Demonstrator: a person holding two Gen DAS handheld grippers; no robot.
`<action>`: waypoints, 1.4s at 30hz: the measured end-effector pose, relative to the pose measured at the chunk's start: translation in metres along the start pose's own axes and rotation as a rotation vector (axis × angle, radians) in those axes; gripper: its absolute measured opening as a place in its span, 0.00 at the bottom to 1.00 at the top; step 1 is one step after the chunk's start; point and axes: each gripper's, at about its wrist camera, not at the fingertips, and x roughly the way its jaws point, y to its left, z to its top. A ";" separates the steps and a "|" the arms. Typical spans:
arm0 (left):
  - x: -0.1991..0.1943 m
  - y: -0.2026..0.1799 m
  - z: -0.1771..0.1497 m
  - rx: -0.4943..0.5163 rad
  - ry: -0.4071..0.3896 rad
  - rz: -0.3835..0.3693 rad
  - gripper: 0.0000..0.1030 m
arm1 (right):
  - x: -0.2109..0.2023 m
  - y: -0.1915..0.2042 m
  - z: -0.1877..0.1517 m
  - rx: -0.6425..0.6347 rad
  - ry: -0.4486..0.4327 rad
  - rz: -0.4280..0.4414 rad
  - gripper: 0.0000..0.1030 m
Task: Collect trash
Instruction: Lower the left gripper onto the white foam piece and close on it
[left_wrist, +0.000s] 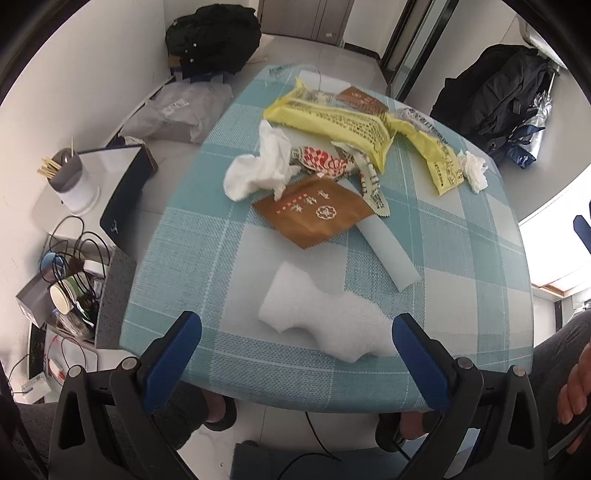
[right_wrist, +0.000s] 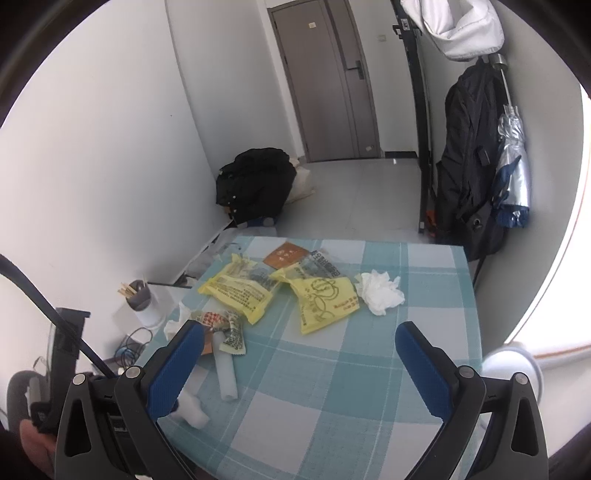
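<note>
Nearest in the left wrist view, the left gripper (left_wrist: 295, 332) hangs over the near edge of the table (left_wrist: 207, 354) with its blue pads spread wide and nothing between them. Just beyond its right finger lies a white foam piece (left_wrist: 325, 321), the closest bit of trash. The right gripper (right_wrist: 299, 343) is likewise spread and empty, hovering above bare checked cloth on the right half of the table.

Farther in, a pale foam tube (left_wrist: 388, 254) lies partly under a brown paper packet (left_wrist: 314, 214). A crumpled white tissue (left_wrist: 258, 166) touches a red-patterned wrapper (left_wrist: 325, 162). Beyond them two yellow plastic bags (left_wrist: 332, 122) overlap, and a second tissue (right_wrist: 380, 291) sits at the far right.

No bin shows in either view, so where the trash should go cannot be told.

Likely risks: the foam piece is light and sits near the table edge, so a closing finger may nudge it off onto the floor. In the overlapping pile, pinching one item could drag its neighbours along, and flat wrappers may slip from the pads
</note>
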 end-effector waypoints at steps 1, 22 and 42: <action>0.002 -0.002 0.001 0.006 0.008 0.005 0.98 | 0.001 0.000 0.000 0.004 0.003 0.006 1.00; 0.005 -0.022 0.005 0.060 -0.003 0.046 0.70 | 0.003 -0.005 -0.005 0.011 0.048 0.010 1.00; 0.003 0.002 0.007 -0.088 0.030 -0.074 0.48 | 0.018 0.008 -0.015 -0.045 0.092 -0.026 1.00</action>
